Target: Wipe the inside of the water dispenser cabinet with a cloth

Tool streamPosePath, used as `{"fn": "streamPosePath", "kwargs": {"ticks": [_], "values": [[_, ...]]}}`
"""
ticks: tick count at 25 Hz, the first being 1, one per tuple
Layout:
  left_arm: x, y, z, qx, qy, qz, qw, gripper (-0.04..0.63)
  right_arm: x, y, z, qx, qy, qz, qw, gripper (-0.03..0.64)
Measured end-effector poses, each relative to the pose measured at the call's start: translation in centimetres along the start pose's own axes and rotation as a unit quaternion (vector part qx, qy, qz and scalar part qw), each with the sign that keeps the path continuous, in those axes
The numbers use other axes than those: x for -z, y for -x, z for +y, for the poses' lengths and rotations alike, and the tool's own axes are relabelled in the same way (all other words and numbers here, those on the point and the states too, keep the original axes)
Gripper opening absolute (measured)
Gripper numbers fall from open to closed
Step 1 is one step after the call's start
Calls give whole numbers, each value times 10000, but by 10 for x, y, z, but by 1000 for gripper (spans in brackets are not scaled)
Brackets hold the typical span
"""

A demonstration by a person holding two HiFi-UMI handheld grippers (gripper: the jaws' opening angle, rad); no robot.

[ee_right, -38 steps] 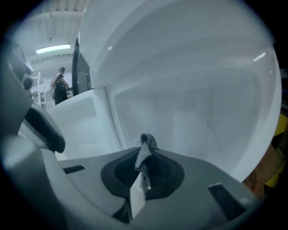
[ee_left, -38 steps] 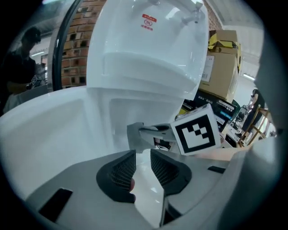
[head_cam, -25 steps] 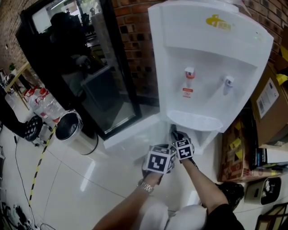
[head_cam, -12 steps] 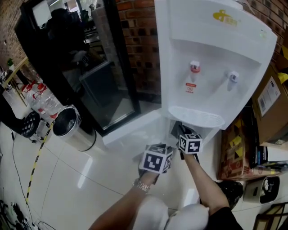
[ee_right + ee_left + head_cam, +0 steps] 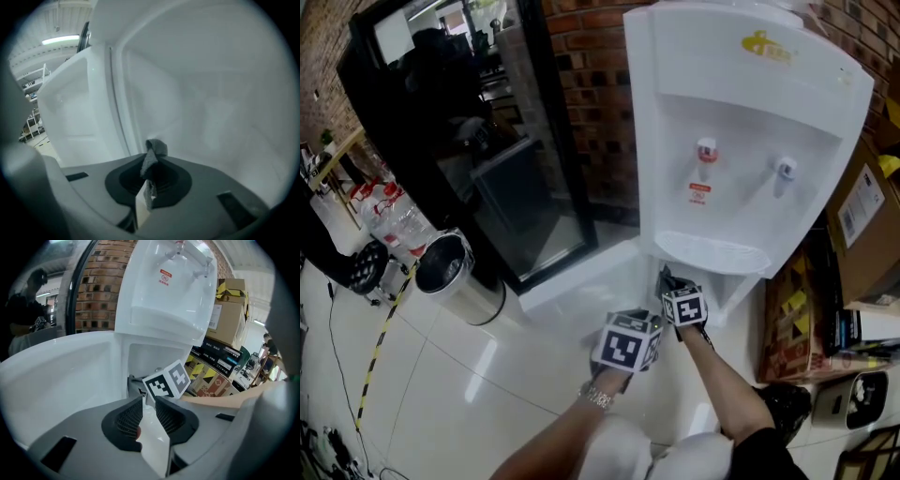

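Note:
The white water dispenser (image 5: 741, 141) stands against the brick wall. Its lower cabinet door (image 5: 581, 277) is swung open to the left. My right gripper (image 5: 666, 279) reaches into the cabinet opening under the drip tray, its marker cube (image 5: 684, 307) just outside. In the right gripper view it (image 5: 152, 164) is shut on a small grey cloth (image 5: 154, 151), whose tuft sticks up near the white inner wall (image 5: 211, 108). My left gripper (image 5: 149, 404) hangs in front of the cabinet (image 5: 150, 359), jaws a little apart with nothing between them.
A black glass-fronted cabinet (image 5: 487, 159) stands to the left, with a steel bin (image 5: 455, 272) and water bottles (image 5: 389, 216) beside it. Cardboard boxes (image 5: 862, 225) crowd the dispenser's right side. The floor (image 5: 469, 375) is glossy white tile.
The right gripper's cube shifted slightly up and right, then came back, staying at the cabinet mouth. The left gripper stayed beside it.

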State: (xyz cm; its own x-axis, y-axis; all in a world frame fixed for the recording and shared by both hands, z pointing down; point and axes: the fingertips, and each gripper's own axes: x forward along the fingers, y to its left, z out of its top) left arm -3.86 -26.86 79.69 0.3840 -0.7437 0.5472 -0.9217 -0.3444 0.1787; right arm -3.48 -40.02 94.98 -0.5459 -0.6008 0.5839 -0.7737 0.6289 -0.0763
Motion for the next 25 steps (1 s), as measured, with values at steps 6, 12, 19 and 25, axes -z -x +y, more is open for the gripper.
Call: {"fn": "streamPosePath", "kwargs": {"ticks": [6, 12, 19, 25], "values": [[-1, 3, -2, 96, 27, -29, 9999, 89, 3, 7, -12, 20, -502, 34, 9987, 11], [-2, 4, -1, 86, 35, -41, 9999, 89, -81, 43, -29, 408, -201, -1317, 9903, 11], [-3, 11, -1, 78, -14, -54, 10000, 89, 7, 5, 2, -16, -301, 216, 9993, 11], [-6, 14, -8, 157, 29, -131, 9998, 89, -20, 60, -26, 437, -697, -364, 9959, 11]]}}
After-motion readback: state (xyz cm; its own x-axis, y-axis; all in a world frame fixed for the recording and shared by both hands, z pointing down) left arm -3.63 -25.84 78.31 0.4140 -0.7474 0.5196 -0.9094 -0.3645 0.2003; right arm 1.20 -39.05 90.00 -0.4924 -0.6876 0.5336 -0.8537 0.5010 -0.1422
